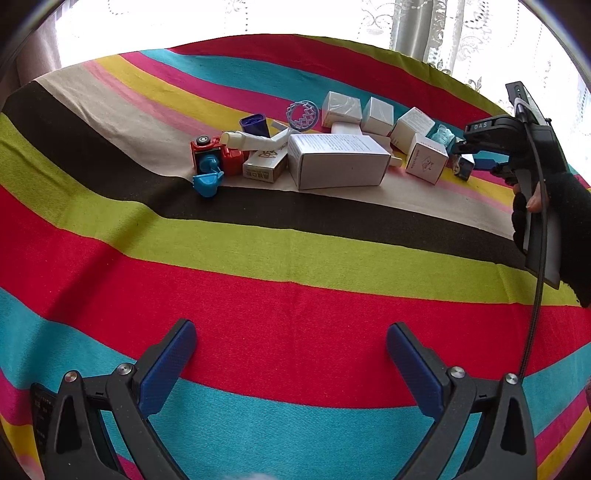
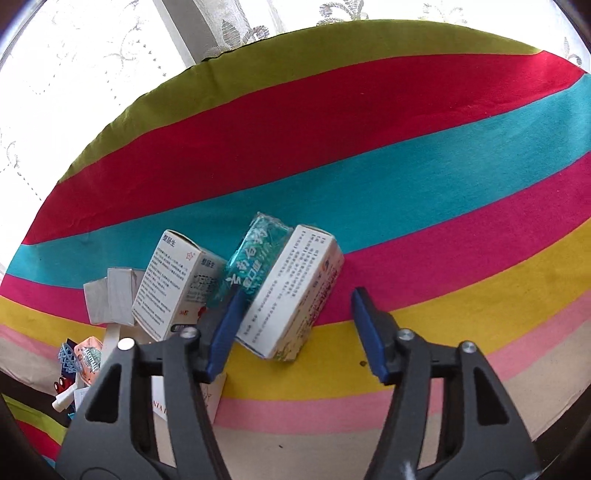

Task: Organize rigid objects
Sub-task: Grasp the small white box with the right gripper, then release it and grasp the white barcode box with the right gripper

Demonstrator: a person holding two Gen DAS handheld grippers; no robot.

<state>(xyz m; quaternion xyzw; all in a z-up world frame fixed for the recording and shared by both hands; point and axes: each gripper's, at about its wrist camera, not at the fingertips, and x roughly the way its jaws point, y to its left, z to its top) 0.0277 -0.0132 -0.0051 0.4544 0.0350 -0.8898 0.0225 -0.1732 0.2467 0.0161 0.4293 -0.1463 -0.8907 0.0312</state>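
Note:
A pile of rigid items lies on the striped cloth (image 1: 258, 258): a large white box (image 1: 338, 160), a red toy truck (image 1: 212, 155), a blue cup (image 1: 207, 182), a purple lattice ring (image 1: 303, 115) and several small white boxes (image 1: 378, 115). My left gripper (image 1: 291, 354) hangs open over bare cloth, well short of the pile. My right gripper (image 2: 295, 325) straddles a white printed box (image 2: 291, 291). Its left pad (image 2: 225, 332) touches the box, while the right pad (image 2: 369, 332) stands apart from it. A teal packet (image 2: 255, 254) leans on that box.
Another printed box (image 2: 170, 284) and plain white boxes (image 2: 110, 295) crowd the left of the right gripper. A gloved hand (image 1: 561, 221) holds the right gripper (image 1: 476, 157) at the pile's right end. Lace curtains (image 1: 424, 26) hang behind the far edge.

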